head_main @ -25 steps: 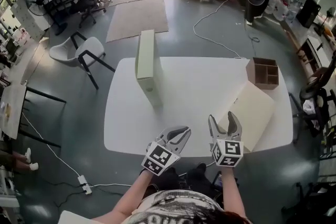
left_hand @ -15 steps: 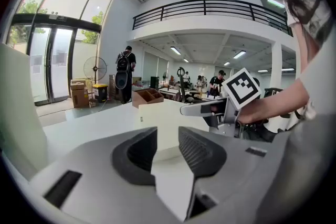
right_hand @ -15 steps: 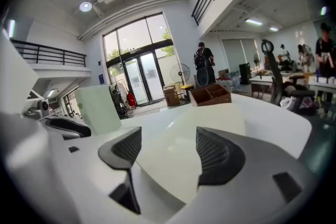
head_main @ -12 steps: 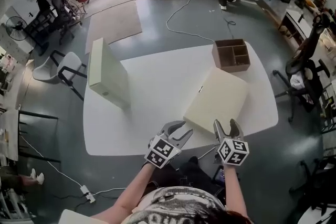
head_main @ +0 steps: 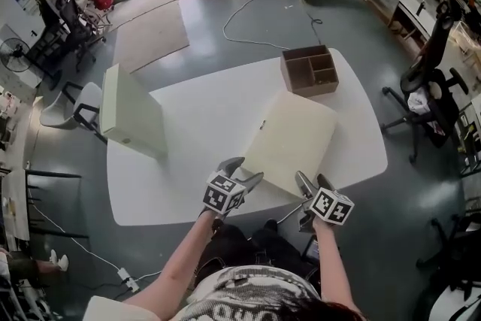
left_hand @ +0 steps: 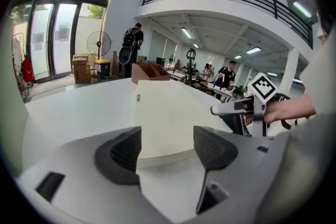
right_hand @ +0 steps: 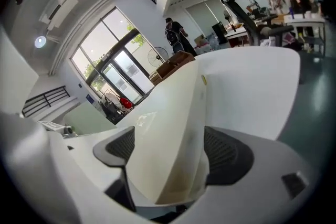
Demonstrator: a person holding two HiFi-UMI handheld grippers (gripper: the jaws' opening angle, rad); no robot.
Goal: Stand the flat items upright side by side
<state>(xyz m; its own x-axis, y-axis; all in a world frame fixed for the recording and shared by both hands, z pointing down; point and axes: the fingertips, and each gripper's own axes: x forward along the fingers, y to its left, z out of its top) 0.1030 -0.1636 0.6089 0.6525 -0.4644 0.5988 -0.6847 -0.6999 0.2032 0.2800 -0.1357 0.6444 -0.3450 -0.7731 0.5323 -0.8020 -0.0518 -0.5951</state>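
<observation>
A cream flat box [head_main: 293, 137] lay flat on the white tabletop [head_main: 199, 120], in the middle right of the head view. A pale green flat box [head_main: 131, 113] stood upright at the left edge of the tabletop, well apart from the cream one. A brown box with little compartments [head_main: 310, 70] sat at the upper right, just beside the far end of the cream box. The left gripper [head_main: 245, 169] was at the cream box's lower left corner. Its jaws had just been opening and stood apart, with the box's near edge between them, not squeezed. The right gripper [head_main: 310, 178] was at the lower right corner. Its jaws had just opened wider, with the box's corner between them, not pinched.
</observation>
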